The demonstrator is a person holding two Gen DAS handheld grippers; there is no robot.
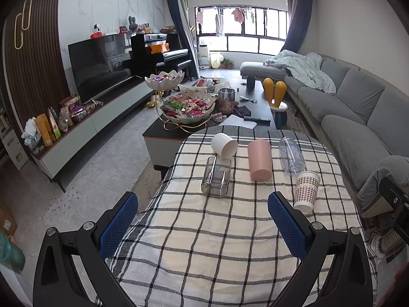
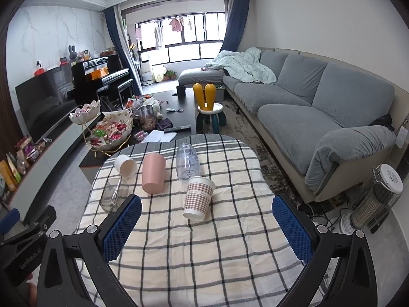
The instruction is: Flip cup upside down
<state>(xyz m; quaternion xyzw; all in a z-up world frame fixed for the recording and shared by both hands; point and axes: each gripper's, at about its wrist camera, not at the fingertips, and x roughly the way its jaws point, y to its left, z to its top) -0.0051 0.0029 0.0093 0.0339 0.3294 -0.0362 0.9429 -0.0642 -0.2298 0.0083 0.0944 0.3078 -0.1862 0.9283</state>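
Where fingers (image 1: 118, 225) crop tablecloth (image 1: 204, 243), glass cup (image 1: 216, 176) contents unclear.

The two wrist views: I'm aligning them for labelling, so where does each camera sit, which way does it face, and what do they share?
Left wrist: rides the left claw, facing forward over the checked tablecloth toward the window; both blue pads, open, frame the glass cup.
Right wrist: rides the right claw, same heading, set further right; open pads frame the checkered paper cup; the left claw's body shows at its left edge.
Shared: the pink cup, white cup, clear plastic cup, all lying on their sides.
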